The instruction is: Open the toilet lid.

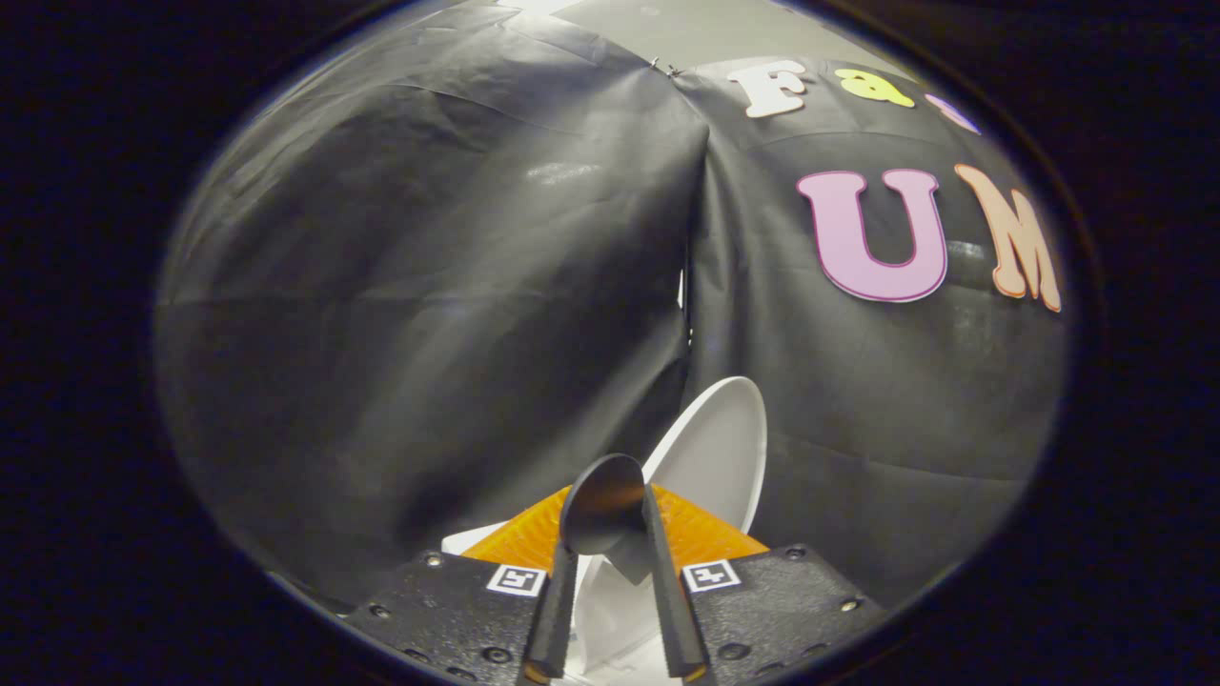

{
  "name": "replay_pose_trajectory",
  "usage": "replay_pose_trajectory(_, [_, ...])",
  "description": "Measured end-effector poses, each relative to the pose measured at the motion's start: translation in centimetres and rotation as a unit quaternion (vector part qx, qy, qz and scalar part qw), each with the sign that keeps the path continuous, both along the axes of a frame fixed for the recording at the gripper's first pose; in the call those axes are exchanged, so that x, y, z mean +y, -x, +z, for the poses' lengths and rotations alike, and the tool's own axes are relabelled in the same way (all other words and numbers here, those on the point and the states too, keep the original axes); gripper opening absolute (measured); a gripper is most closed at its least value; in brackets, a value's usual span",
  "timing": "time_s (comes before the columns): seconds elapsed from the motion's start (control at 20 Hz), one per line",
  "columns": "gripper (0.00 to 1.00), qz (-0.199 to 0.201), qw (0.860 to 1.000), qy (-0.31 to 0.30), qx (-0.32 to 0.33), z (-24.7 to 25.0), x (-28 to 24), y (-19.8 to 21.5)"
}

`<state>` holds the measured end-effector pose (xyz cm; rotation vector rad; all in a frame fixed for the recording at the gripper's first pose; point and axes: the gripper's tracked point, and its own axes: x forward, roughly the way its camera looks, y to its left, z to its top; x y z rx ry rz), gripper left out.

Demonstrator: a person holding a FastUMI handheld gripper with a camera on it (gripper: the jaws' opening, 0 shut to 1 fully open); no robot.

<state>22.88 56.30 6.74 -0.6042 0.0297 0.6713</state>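
Toilet lid is seen raised, tilted up just beyond the tongs; tongs are held narrow, fingertips nearly meeting, whether anything is pinched cannot be told; lid is judged rigid, smooth, slippery plastic, light on its hinge, best taken at its free rim.

A black cloth wall stands behind everything, made of two sheets that meet at a vertical seam with a thin bright gap low along it. The cloth is creased and catches a dull sheen in places. Above its top edge a pale surface shows, possibly a ceiling, though the bend of the lens makes that uncertain.
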Motion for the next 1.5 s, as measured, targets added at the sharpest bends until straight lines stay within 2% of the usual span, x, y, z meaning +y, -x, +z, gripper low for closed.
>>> replay_pose_trajectory(0.3, [0.47, -0.005, 1.0, 0.013, 0.003, 0.2, 0.1, -0.1])
replay_pose_trajectory(0.45, [0.53, 0.004, 1.0, -0.004, -0.013, 1.5, 0.3, 0.2])
replay_pose_trajectory(0.65, [0.61, 0.026, 0.997, -0.051, -0.054, 5.8, 0.1, 2.7])
replay_pose_trajectory(0.85, [0.67, 0.009, 0.991, -0.078, -0.106, 10.5, -2.6, 3.8])
replay_pose_trajectory(1.2, [0.67, -0.091, 0.977, -0.13, -0.146, 15.5, -13.3, 3.6])
replay_pose_trajectory(1.5, [0.67, -0.189, 0.961, -0.14, -0.146, 15.5, -23.9, 3.8])
